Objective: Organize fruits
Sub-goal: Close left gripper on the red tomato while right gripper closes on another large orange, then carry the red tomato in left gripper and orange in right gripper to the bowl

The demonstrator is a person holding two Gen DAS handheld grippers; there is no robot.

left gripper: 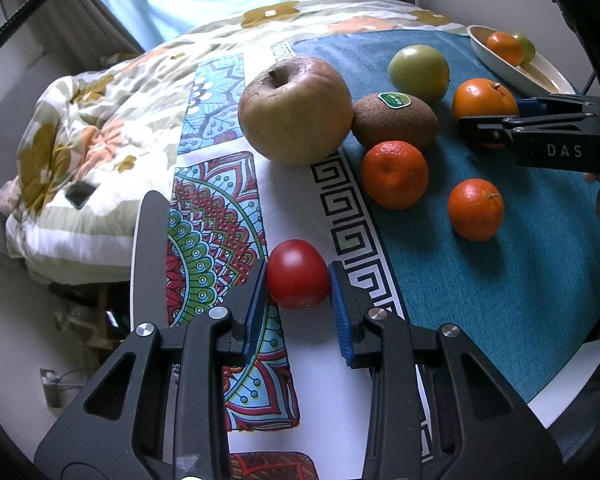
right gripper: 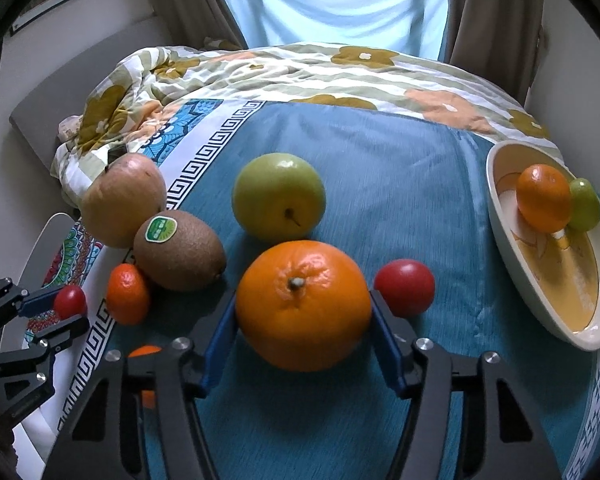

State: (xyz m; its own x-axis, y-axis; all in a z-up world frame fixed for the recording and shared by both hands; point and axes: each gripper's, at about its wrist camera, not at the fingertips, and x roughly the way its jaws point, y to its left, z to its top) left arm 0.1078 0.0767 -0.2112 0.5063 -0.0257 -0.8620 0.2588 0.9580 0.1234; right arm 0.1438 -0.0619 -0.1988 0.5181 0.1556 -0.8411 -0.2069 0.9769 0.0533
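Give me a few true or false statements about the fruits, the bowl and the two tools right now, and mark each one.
1. The left tool brackets a tomato. True.
2. The right tool brackets the kiwi. False: an orange sits between its fingers; the kiwi lies to the left.
3. The bowl holds two fruits. True: a small orange fruit and a small green one.
4. The kiwi carries a green sticker. True.
5. The green apple is in the bowl. False: it lies on the blue cloth, behind the orange.
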